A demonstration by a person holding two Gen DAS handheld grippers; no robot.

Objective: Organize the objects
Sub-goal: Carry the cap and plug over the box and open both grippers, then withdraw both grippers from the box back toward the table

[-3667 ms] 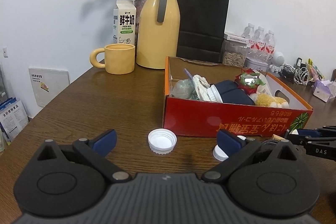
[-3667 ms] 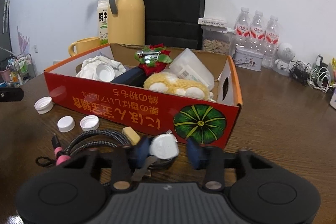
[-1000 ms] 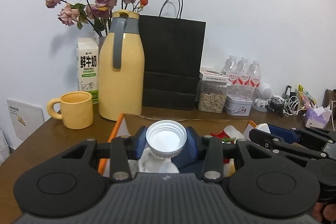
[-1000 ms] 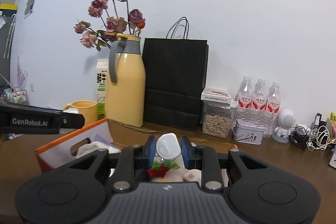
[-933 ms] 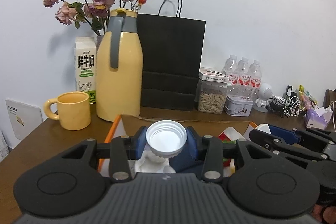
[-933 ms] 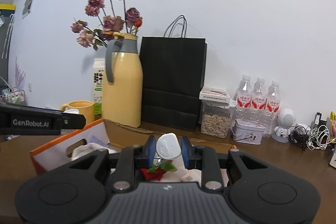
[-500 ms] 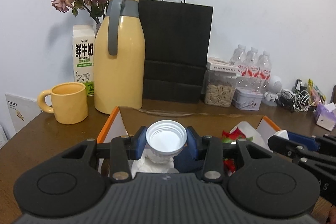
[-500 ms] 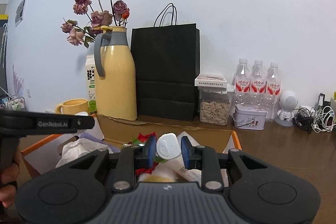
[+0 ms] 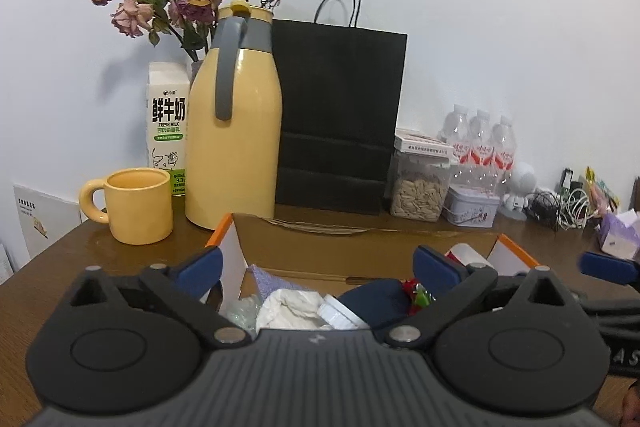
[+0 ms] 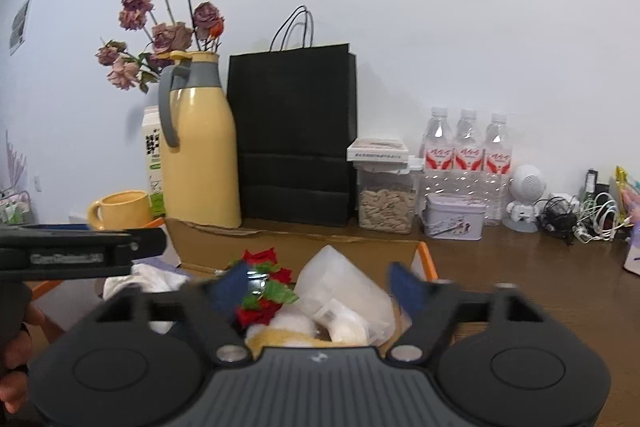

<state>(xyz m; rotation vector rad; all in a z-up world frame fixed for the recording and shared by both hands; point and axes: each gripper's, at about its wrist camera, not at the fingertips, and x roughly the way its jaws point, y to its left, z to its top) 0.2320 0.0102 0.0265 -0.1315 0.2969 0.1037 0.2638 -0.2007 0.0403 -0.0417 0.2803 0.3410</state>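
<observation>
Both tools, left tool (image 9: 318,263) and right tool (image 10: 320,281), have just spread wide (nothing between them), their earlier loads released over the box (image 9: 352,247).

Black tongs (image 9: 316,263) (blue pads (image 9: 434,261), silver screws)

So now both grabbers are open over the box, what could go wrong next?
The box is already heaped, so the white cap, lying tilted on the white cloth, might slide deeper among the clutter. The left gripper and right gripper, jaws just opened and empty, hover close together and could bump when pulling back. The yellow mug near the box corner could get knocked.
</observation>
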